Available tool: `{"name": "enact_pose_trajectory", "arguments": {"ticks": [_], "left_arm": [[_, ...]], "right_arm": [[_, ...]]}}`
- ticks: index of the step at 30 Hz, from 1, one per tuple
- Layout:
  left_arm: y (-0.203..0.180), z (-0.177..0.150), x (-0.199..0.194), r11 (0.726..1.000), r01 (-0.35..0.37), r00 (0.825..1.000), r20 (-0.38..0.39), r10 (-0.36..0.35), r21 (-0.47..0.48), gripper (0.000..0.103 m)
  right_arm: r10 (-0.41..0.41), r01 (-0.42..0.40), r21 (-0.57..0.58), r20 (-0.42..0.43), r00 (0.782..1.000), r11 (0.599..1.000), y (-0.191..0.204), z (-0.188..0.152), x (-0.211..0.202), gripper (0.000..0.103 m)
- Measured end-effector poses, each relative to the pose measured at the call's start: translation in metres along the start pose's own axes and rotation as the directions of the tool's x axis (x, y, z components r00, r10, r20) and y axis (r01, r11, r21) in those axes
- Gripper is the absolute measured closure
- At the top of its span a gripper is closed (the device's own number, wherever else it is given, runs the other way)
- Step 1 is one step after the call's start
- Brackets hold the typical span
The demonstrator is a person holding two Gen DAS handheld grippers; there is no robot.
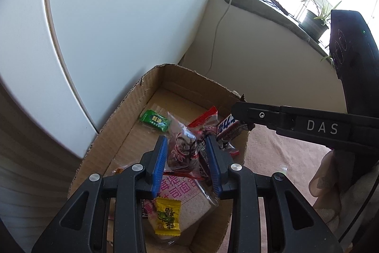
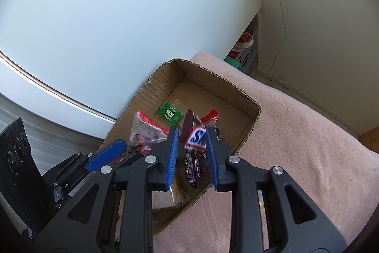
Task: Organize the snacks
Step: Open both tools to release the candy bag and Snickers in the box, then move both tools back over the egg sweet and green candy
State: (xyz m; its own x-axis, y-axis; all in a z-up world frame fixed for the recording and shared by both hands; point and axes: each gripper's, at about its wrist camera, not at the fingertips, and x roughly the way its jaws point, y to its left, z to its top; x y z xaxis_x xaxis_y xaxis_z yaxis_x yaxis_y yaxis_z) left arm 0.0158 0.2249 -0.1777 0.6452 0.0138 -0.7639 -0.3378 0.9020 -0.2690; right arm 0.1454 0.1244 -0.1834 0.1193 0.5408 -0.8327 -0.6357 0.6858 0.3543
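An open cardboard box [image 1: 132, 108] [image 2: 236, 87] sits on a pink blanket. My left gripper [image 1: 187, 151] is above the box, its jaws apart around a clear bag of dark red snacks [image 1: 182, 146] [image 2: 142, 134]. My right gripper [image 2: 191, 146] is also over the box, jaws apart around a Snickers bar [image 2: 196, 136] [image 1: 227, 127]. I cannot tell whether either snack is pinched or loose. In the box lie a green packet [image 1: 155, 122] [image 2: 170, 113], a red packet [image 1: 203, 116], a yellow candy [image 1: 167, 217] and a pink bread pack [image 1: 187, 193].
A white appliance [image 1: 94, 16] stands just behind and left of the box. The pink blanket [image 2: 308, 158] spreads to the right. A windowsill with a plant pot [image 1: 312, 23] is at the far right. A basket of items [image 2: 246, 51] sits beyond the blanket.
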Motion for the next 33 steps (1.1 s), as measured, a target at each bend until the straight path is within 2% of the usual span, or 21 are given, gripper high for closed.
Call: {"name": "enact_pose_trajectory", "arguments": {"ticks": [2, 4, 5, 7, 11, 13, 18, 23, 29, 33], "left_arm": [[-0.001, -0.001, -0.001, 1.000, -0.009, 1.000, 0.004, 0.009, 0.006, 0.061], [-0.002, -0.001, -0.003, 1.000, -0.013, 1.000, 0.008, 0.013, 0.006, 0.059], [-0.002, -0.001, -0.003, 1.000, -0.016, 1.000, 0.007, 0.016, 0.007, 0.059], [-0.002, -0.002, -0.005, 1.000, -0.026, 1.000, 0.009, 0.026, 0.008, 0.050], [-0.003, -0.003, -0.006, 0.999, -0.034, 0.999, 0.011, 0.034, 0.008, 0.049], [-0.005, -0.005, -0.007, 0.999, -0.039, 0.999, 0.012, 0.038, 0.010, 0.043], [-0.011, -0.008, -0.011, 0.999, -0.037, 0.999, 0.018, 0.037, 0.022, 0.043], [-0.020, -0.013, -0.013, 0.999, -0.023, 1.000, 0.015, 0.022, 0.034, 0.043], [-0.036, -0.022, -0.017, 0.999, 0.004, 1.000, 0.005, -0.005, 0.054, 0.043], [-0.050, -0.033, -0.019, 0.996, 0.031, 0.999, -0.009, -0.031, 0.080, 0.043]], "right_arm": [[-0.009, 0.009, -0.002, 0.014, 1.000, 1.000, 0.001, 0.000, -0.002, 0.044], [-0.015, 0.015, -0.002, 0.033, 0.999, 1.000, 0.001, 0.000, -0.007, 0.037], [-0.022, 0.022, -0.003, 0.037, 0.999, 1.000, 0.001, 0.000, -0.009, 0.037], [-0.034, 0.034, -0.006, 0.038, 0.999, 0.999, -0.001, 0.000, -0.011, 0.037], [-0.046, 0.046, 0.009, 0.047, 0.998, 0.999, -0.007, -0.002, -0.018, 0.036], [-0.052, 0.051, 0.017, 0.056, 0.997, 0.999, -0.009, -0.003, -0.022, 0.035], [-0.060, 0.059, 0.017, 0.086, 0.995, 0.998, -0.013, -0.007, -0.037, 0.035], [-0.069, 0.069, 0.001, 0.138, 0.988, 0.998, -0.019, -0.014, -0.055, 0.021], [-0.077, 0.082, -0.033, 0.144, 0.987, 0.996, -0.033, -0.025, -0.071, 0.021], [-0.125, 0.134, -0.071, 0.118, 0.985, 0.988, -0.048, -0.039, -0.079, 0.021]]}}
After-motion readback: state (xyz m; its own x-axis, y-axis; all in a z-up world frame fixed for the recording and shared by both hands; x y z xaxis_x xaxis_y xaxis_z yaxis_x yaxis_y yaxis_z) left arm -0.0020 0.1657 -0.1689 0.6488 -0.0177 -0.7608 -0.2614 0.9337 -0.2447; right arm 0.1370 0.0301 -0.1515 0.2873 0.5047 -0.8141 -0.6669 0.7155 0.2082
